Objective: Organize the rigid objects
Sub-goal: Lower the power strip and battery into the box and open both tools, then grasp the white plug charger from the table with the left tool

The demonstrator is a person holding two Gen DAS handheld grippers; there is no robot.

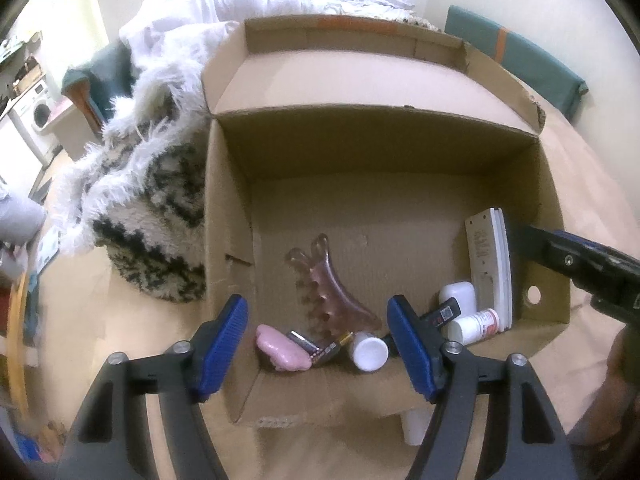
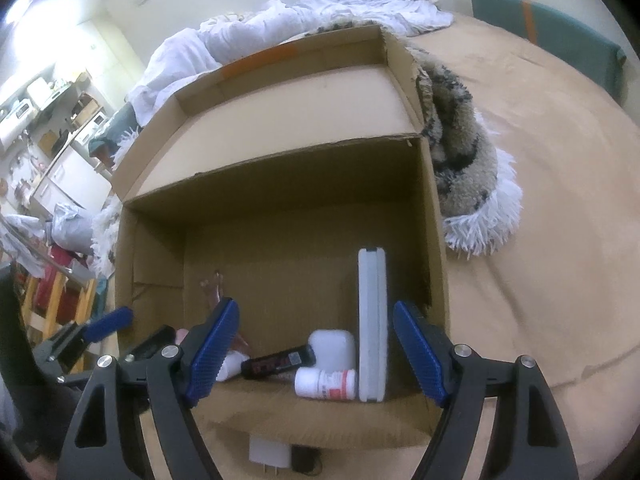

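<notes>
At the bottom of the right wrist view, just outside the cardboard box (image 2: 436, 248), a white plug-in adapter (image 2: 269, 458) and a small dark thing (image 2: 306, 460) beside it are half cut off by the box's near wall; what the dark one is cannot be made out.

The right gripper (image 2: 316, 354) stands wide, its blue pads apart with nothing pressed between them. A grey flat case (image 2: 372, 328) stands on edge in the gap, nearer the right pad, untouched as far as can be seen.

In the left wrist view the left gripper (image 1: 318, 350) is also wide and holds nothing. Its right pad hides part of a black tube (image 1: 442, 314).

Lower centre of that view, on the box floor (image 1: 360, 208): a pink soap-like lump (image 1: 280, 346), a small dark item (image 1: 316, 346) too blurred to name, and a white cap (image 1: 370, 351). Behind them lies a translucent pink hair claw (image 1: 326, 284) (only its tips show past the left pad in the right wrist view).

Lower right of the box, a white rounded case (image 1: 458, 296) and a pill bottle (image 1: 478, 324) lie against the grey case.

Beyond the box, upper left, are a shaggy rug (image 1: 152, 200) and white bedding (image 1: 248, 4).
</notes>
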